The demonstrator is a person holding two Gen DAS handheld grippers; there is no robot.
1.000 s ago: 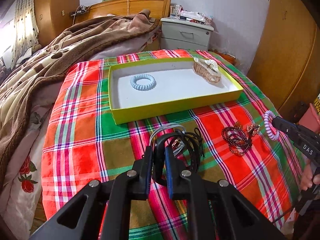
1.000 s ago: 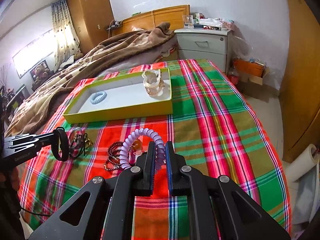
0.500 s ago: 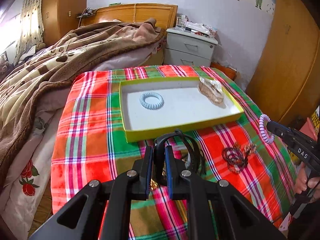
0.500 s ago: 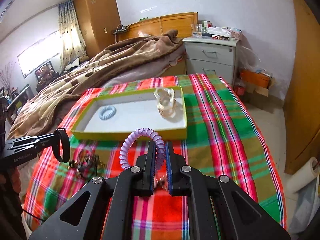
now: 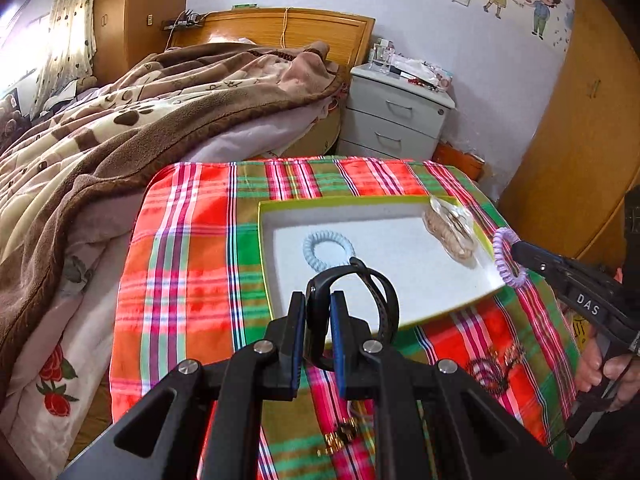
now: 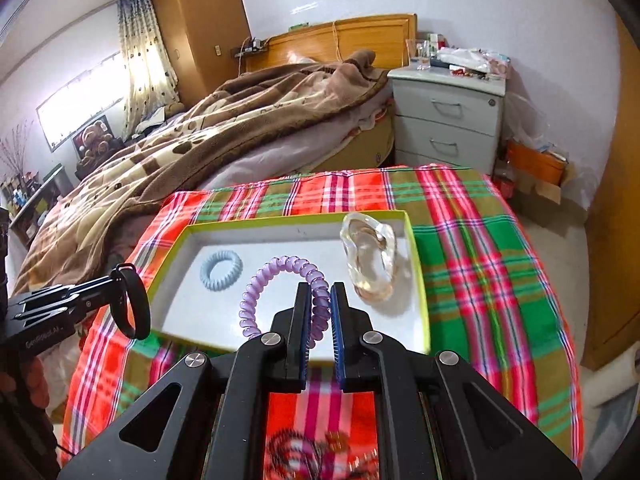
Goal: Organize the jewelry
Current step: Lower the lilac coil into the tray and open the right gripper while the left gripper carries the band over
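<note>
Your left gripper point(image 5: 319, 322) is pinching a black band point(image 5: 352, 300), whose loops are arching up and to the right of the fingers. Just ahead of it the yellow-rimmed tray point(image 5: 265, 264) is lying on the plaid cloth point(image 5: 180, 264), its near edge passing right under your fingertips. Inside the tray, a pale blue coil hair tie point(image 5: 328, 249) is sitting just beyond the band, and a translucent amber hair clip point(image 5: 452, 228) is resting in the far right corner.

Your right gripper point(image 6: 320, 312) is clamping a purple coil hair tie point(image 6: 280, 292), which is standing upright and curving off to the left of the fingers, over the tray's point(image 6: 416, 248) near part. The clip point(image 6: 370, 256) is lying just ahead and slightly right of it.

Below and behind both grippers, dark beaded pieces point(image 5: 490, 372) and a small gold piece point(image 5: 340, 434) are lying on the cloth, blurred. Beyond the plaid surface a rumpled brown blanket point(image 5: 140, 120) is heaped to the left, and a grey nightstand point(image 5: 396, 116) is standing ahead to the right.
</note>
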